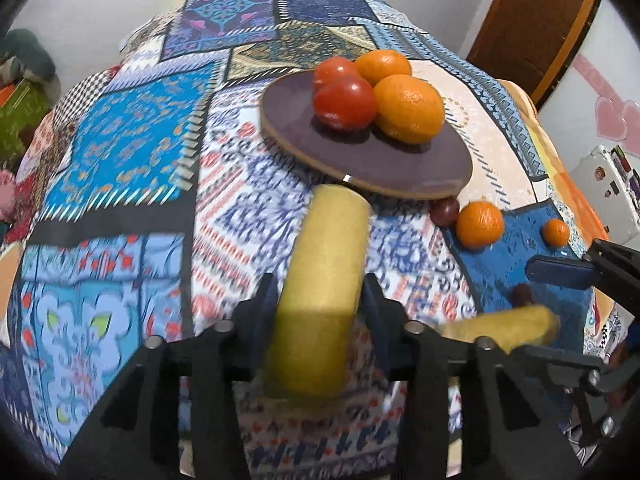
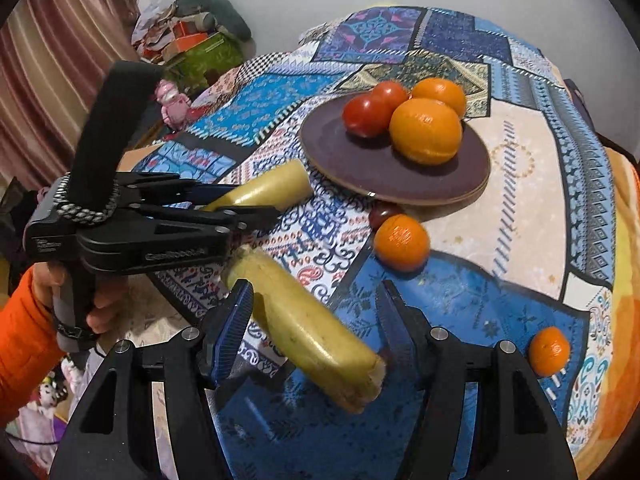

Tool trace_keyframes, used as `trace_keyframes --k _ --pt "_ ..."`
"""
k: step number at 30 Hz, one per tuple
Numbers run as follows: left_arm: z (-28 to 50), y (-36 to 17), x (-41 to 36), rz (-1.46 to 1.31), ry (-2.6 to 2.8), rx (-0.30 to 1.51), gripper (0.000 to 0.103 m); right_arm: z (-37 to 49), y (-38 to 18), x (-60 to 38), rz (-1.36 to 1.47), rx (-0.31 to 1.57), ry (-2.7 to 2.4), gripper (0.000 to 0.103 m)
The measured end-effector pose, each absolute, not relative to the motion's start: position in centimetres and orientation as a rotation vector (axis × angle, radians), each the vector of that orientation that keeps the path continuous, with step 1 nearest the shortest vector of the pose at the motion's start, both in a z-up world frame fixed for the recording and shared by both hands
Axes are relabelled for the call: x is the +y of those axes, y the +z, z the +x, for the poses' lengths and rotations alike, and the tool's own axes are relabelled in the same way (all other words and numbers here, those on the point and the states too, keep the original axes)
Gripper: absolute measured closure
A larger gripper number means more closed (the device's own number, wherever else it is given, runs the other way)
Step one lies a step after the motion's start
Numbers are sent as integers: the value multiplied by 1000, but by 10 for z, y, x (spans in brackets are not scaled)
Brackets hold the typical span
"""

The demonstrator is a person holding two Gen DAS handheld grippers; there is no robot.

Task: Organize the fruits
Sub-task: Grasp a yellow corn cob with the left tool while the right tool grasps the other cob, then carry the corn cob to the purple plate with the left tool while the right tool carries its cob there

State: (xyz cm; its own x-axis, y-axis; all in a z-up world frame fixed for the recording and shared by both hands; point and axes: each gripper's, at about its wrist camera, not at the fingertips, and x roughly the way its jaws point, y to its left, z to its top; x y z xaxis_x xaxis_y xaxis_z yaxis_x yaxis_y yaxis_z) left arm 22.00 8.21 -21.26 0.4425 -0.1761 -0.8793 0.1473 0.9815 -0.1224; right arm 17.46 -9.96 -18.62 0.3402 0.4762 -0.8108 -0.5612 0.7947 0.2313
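Observation:
A dark round plate (image 1: 400, 160) (image 2: 360, 168) on the patterned bedspread holds two tomatoes (image 1: 344, 102) (image 2: 366, 114) and two oranges (image 1: 410, 108) (image 2: 426, 130). My left gripper (image 1: 320, 292) (image 2: 248, 204) is shut on a yellow-green stalk piece (image 1: 324, 280) (image 2: 264, 190), held above the cloth and pointing at the plate. My right gripper (image 2: 316, 316) (image 1: 560, 272) holds a second yellow-green stalk piece (image 2: 304, 324) (image 1: 504, 326) crosswise between its fingers. An orange (image 1: 479, 225) (image 2: 401, 242), a dark plum (image 1: 444, 210) (image 2: 382, 212) and a small mandarin (image 1: 555, 233) (image 2: 549, 351) lie beside the plate.
A small dark fruit (image 1: 522, 294) lies on the blue patch near the right gripper. Clutter and a green box (image 2: 200, 52) sit off the far left of the bed. A brown door (image 1: 528, 24) stands behind. A white appliance (image 1: 600, 184) is at the right.

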Motion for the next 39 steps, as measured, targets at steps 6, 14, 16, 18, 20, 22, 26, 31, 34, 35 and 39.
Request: trace_keyframes --k 6,14,16,18,20,22,26,31,34,35,39 --pt "183 -208 94 -59 -141 1086 67 168 -196 -87 -135 1048 721 42" --pt "143 -199 92 -79 -126 1083 67 176 -202 -79 -144 1072 718 50" --pt "139 -199 93 -98 -132 1084 67 180 -203 -79 -96 1084 712 56" --pt "137 -200 92 -100 -128 1083 67 186 -203 -76 -56 1094 701 62" --pt "138 -201 90 -107 -127 1085 67 187 -202 -72 -40 1093 687 63" --pt "142 -202 88 -104 -127 1082 67 184 -202 -68 -59 1085 677 63" --pt "148 -205 86 -104 -128 1074 67 177 -201 -66 -115 1071 675 63" --pt "155 -208 86 -114 -128 1069 67 176 -209 -73 -132 1098 693 62" --pt "160 -210 85 -116 -129 1057 66 178 -209 -73 -117 1098 694 63" --pt "162 -211 84 -112 -128 1051 66 179 -210 -73 -106 1100 700 64" --pt "166 -210 81 -108 -111 1047 66 180 -208 -68 -88 1083 708 68"
